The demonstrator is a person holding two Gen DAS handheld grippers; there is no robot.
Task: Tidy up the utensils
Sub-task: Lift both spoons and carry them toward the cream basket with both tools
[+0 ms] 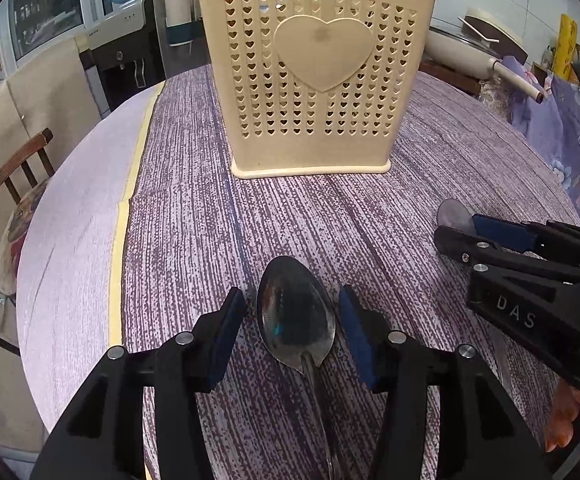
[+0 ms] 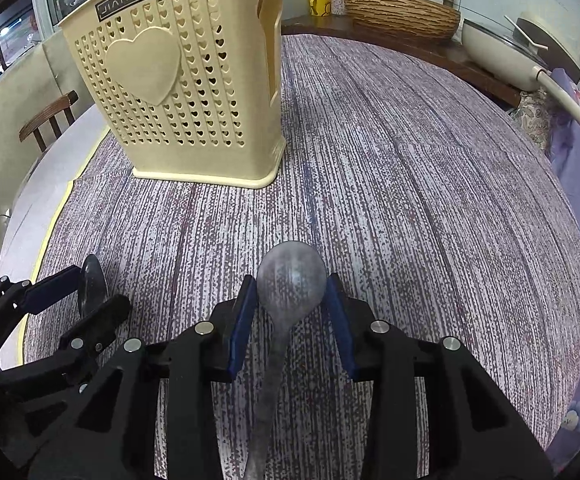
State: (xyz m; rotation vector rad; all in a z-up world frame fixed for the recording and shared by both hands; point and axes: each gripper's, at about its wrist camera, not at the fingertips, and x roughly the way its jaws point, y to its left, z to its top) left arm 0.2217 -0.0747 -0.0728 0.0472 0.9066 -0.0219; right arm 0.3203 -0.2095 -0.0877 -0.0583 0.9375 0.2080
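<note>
Two spoons lie on a round table (image 1: 194, 216) whose cloth is woven in fine purple-and-white streaks, with a yellow band along its edge. Largest on it is the cream plastic utensil holder (image 1: 313, 76), a tall upright box on a flared base, its front pierced with rows of small heart-shaped holes around one big raised heart, and a dark label near the rim; brown handles stick up from its top. In front of it, nearer the person, is the left gripper (image 1: 291, 320), black jointed plastic with blue pads. Its jaws stand apart on either side of the steel spoon (image 1: 295, 316) with a gap on each side, so it is not gripping. This spoon is shiny and pointed-oval, lying flat with its bowl towards the holder and its handle running back under the gripper. To its right the right gripper (image 2: 291, 304) straddles the grey spoon (image 2: 291, 280), a duller, rounder-bowled one with a mottled matt surface. It also points its bowl away from the person and its long handle straight back between the fingers. The blue pads sit right against the sides of the bowl, but whether they press on it I cannot tell.
</note>
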